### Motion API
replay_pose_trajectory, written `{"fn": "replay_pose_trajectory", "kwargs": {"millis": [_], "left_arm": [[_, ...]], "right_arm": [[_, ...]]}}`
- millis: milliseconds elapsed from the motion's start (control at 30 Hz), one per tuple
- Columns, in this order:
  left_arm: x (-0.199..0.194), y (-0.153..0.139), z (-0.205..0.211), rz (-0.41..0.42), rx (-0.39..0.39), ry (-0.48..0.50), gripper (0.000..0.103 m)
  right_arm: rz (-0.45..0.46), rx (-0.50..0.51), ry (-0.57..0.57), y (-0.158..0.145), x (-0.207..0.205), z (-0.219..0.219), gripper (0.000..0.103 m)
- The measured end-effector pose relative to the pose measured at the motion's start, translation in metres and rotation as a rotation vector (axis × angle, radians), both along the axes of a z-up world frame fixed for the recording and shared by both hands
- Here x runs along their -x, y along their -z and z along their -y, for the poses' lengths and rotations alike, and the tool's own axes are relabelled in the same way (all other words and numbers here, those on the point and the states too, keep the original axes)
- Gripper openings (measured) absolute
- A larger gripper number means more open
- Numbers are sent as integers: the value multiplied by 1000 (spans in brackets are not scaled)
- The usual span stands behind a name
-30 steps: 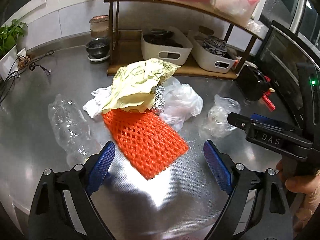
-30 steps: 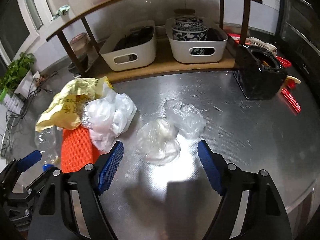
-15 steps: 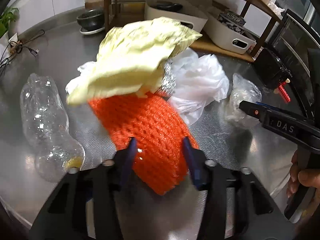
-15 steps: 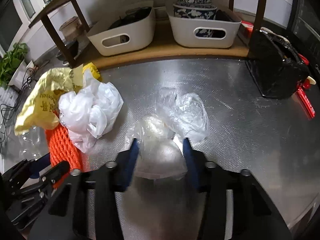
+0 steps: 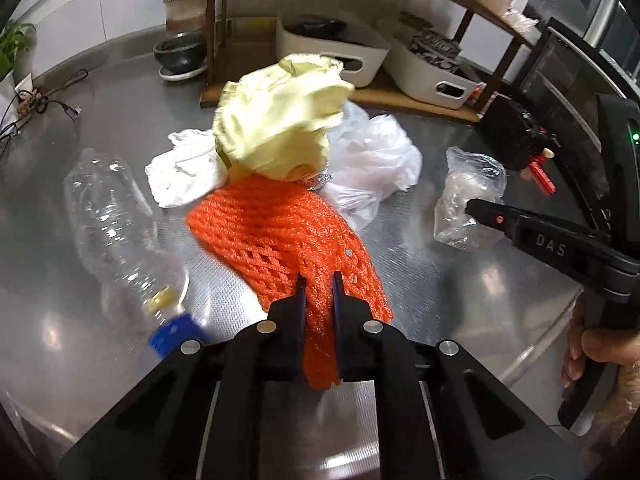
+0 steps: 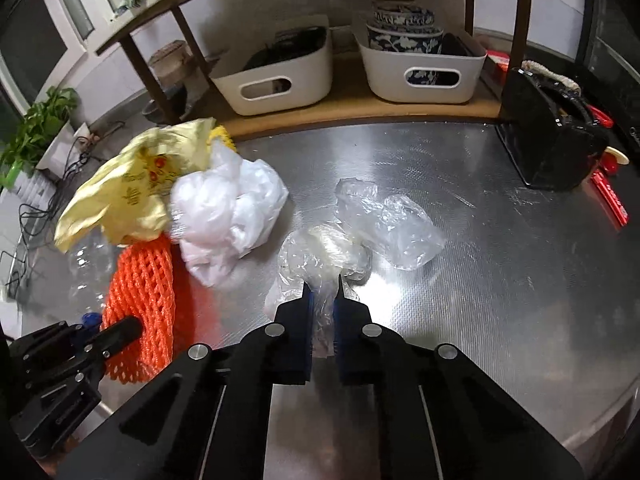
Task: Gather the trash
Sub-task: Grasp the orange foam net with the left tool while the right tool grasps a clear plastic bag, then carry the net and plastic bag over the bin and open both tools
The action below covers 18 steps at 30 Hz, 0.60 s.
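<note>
Left gripper (image 5: 319,280) clamped on orange foam net (image 5: 280,224), 6 o'clock. Right gripper (image 6: 322,285) pinching clear bag (image 6: 320,252), centre. Early stage: bottle (image 5: 116,232) at 9, yellow wrapper (image 5: 280,128) at 12, white bag (image 5: 372,164) uncollected.

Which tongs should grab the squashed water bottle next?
Probably left. The water bottle lies just beside the left tongs, far from the right tongs. But both are full: left grips the orange net, right a clear bag.
</note>
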<state>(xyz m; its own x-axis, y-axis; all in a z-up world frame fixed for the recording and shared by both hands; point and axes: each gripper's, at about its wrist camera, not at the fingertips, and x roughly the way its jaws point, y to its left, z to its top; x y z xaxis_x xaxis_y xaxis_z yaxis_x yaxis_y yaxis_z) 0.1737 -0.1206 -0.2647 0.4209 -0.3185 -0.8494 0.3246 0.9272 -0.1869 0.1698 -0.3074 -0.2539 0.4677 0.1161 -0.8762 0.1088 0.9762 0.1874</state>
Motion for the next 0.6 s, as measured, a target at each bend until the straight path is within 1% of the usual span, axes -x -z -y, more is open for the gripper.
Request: {"fn": "replay_pose_trajectory", "kwargs": {"millis": [200,300,600], "left_arm": [[28,-18,-10,29,17,30,10],[48,-24,-18,39,19,46,10],[86,-24,-37,27,16,95,10]], "right_arm": [[32,-9,12,-17,32,-14,9],[40,-14,19,-23,50,-24,9],[29,-35,62,-25,99,-49,9]]}}
